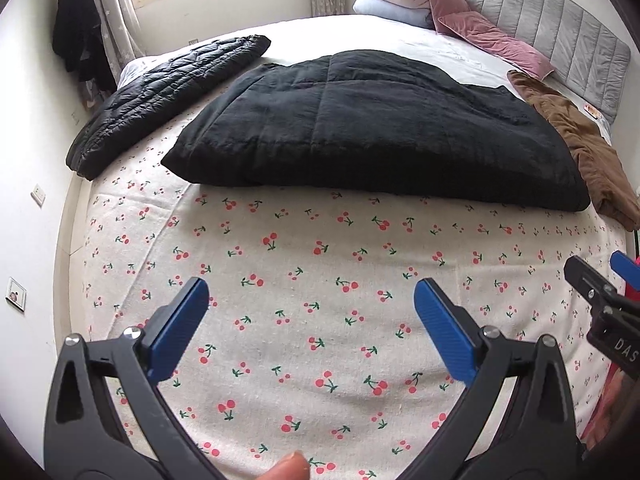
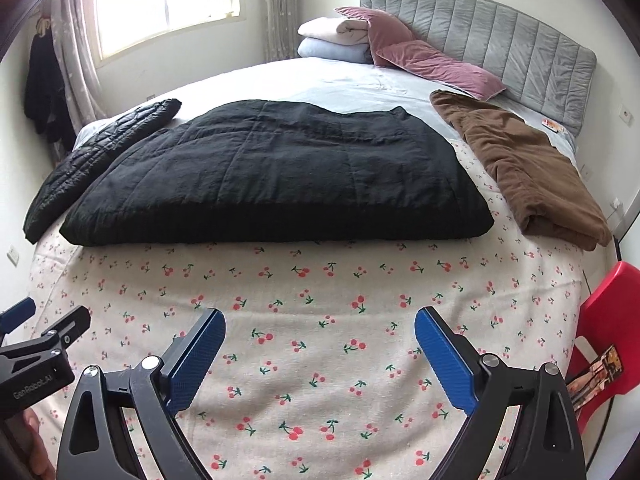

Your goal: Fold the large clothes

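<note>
Down at the near edge, the left claw [image 1: 311, 300] hung released, its blue pads [image 1: 182, 326] spread wide with nothing between them, poised over the cherry-print sheet [image 1: 300, 264]. Right beside it, the right claw [image 2: 320, 330] was just as slack, jaws apart and empty above the same sheet, each claw peeking into the other's view at the side. A red chair [image 2: 604, 320] stood off the bed's right edge. Further up the bed lay the big black quilted coat [image 2: 276, 176], folded into a thick flat slab across the middle, well apart from both claws. On its left sat a black puffer jacket [image 1: 160, 96], touching or just beside it, and on its right a folded brown garment [image 2: 532, 172]. Beyond them, pink pillows [image 2: 436, 64] and stacked folded blankets [image 2: 332, 40] leaned at the grey padded headboard [image 2: 500, 40], with the window [image 2: 168, 0] behind.
</note>
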